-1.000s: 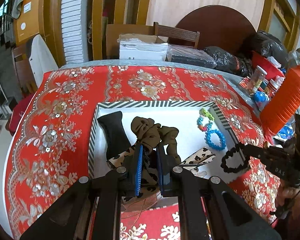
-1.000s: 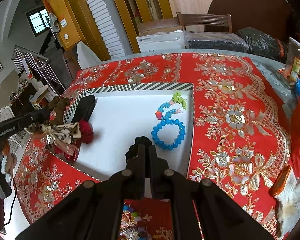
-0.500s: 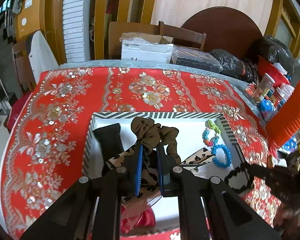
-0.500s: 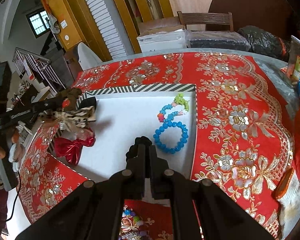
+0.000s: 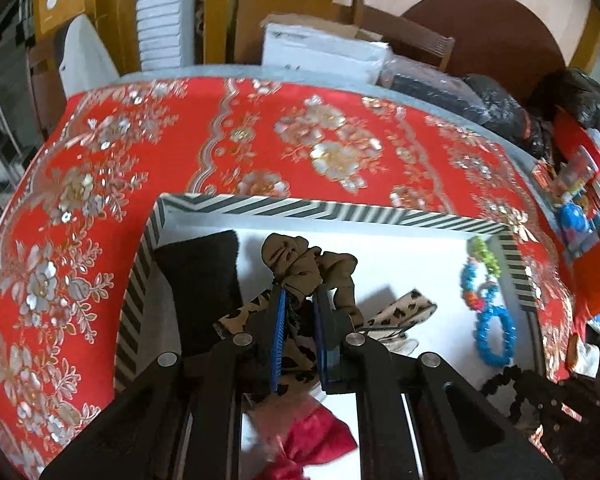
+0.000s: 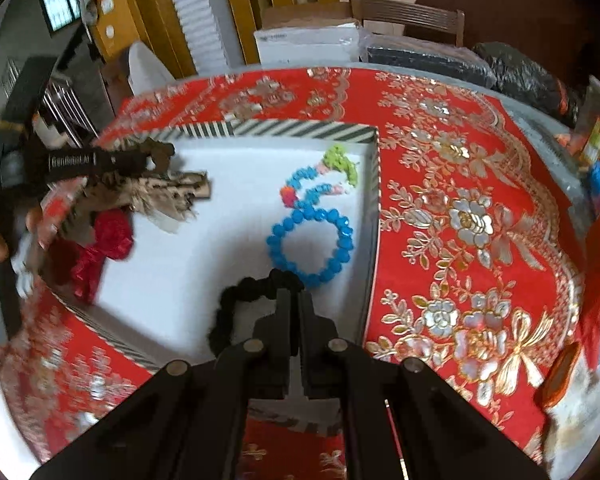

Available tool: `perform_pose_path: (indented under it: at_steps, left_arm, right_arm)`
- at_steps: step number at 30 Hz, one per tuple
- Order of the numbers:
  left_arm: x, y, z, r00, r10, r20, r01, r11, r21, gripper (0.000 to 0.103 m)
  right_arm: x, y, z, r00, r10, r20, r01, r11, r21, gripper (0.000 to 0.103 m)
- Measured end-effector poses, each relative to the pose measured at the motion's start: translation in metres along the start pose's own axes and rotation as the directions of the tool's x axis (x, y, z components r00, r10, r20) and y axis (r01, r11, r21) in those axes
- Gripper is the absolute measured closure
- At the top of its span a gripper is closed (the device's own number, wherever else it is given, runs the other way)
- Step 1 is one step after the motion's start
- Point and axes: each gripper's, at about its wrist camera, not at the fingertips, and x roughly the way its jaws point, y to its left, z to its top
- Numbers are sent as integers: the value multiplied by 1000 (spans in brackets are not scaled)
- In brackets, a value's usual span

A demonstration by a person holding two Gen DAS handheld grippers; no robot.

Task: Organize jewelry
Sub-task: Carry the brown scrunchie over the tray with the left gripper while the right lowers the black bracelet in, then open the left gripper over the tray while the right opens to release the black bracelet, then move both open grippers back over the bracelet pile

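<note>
Soft fabric makes up most of the load: the left gripper (image 5: 300,300) is clamped on a bunch of hair accessories (image 5: 300,272), a brown scrunchie on top with leopard-print bows hanging below, held over the left part of the striped-rim tray (image 5: 340,212). This bunch judges as light, limp and compressible; it should not slip, but the loose tails may snag on the red bow (image 5: 312,444) lying under it. Grip at the gathered knot looks sound.

The right gripper (image 6: 294,300) has its fingers together on a black beaded bracelet (image 6: 236,304), whose loop dangles to the left above the tray's near edge. It judges as light and floppy with hard, smooth beads; a pinch on a single bead could slide, so the hold is better across the cord between beads.

Lying in the tray are a blue bead bracelet (image 6: 312,244) and a multicoloured bead string (image 6: 324,176), touching each other, and a black fabric piece (image 5: 200,272).

Legible writing: white lettering on the left gripper body in the right wrist view, too blurred to read with confidence.
</note>
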Motion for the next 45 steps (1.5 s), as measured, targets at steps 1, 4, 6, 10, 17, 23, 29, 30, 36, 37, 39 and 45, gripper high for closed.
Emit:
perform_pose_path:
  at_steps: [1, 4, 6, 10, 17, 23, 29, 30, 36, 37, 39, 45]
  left_arm:
    - [3, 1, 0, 1000, -1, -2, 1, 1000, -4, 99]
    - [7, 4, 4, 1000, -5, 7, 6, 1000, -25, 99]
    - [11, 5, 7, 1000, -13, 6, 13, 999, -36, 92]
    - [16, 8, 7, 1000, -24, -8, 23, 998, -58, 86]
    - [-4, 9, 3, 999, -14, 30, 15, 999, -37, 79]
    - [-40, 2, -5, 995, -1, 96, 0, 1000, 11, 78]
    - [-74, -11, -27, 992, 6, 129, -13, 998, 54, 78]
    - [-77, -13, -31, 991, 6, 130, -14, 998, 61, 78]
    - [-100, -26, -64, 990, 11, 142, -24, 995, 96, 78]
    - [-104, -27, -70, 989, 12, 149, -27, 995, 98, 78]
    - [-111, -30, -80, 987, 18, 160, -35, 994, 105, 78]
    - [-125, -34, -106, 987, 19, 160, -36, 994, 104, 78]
  right_arm:
    - [3, 0, 0, 1000, -16, -5, 16, 1000, -8, 99]
    - [6, 0, 0, 998, -58, 2, 59, 998, -20, 99]
    - [7, 1, -1, 995, -96, 16, 97, 995, -31, 99]
    - [6, 2, 0, 996, -90, 30, 90, 996, -25, 91]
    - [-8, 5, -1, 998, -21, 54, 21, 1000, 6, 70]
    - [-29, 4, -6, 996, 17, 92, -21, 999, 50, 58]
    - [-54, 11, -16, 993, 24, 118, -30, 999, 44, 55]
    - [-57, 12, -18, 993, 20, 119, -25, 999, 40, 53]
    - [-74, 18, -32, 991, 18, 130, -21, 999, 26, 52]
    - [-78, 20, -35, 991, 17, 135, -21, 999, 25, 52]
    - [-84, 21, -40, 989, 21, 145, -26, 999, 28, 52]
    - [-92, 26, -53, 989, 28, 147, -32, 999, 24, 51]
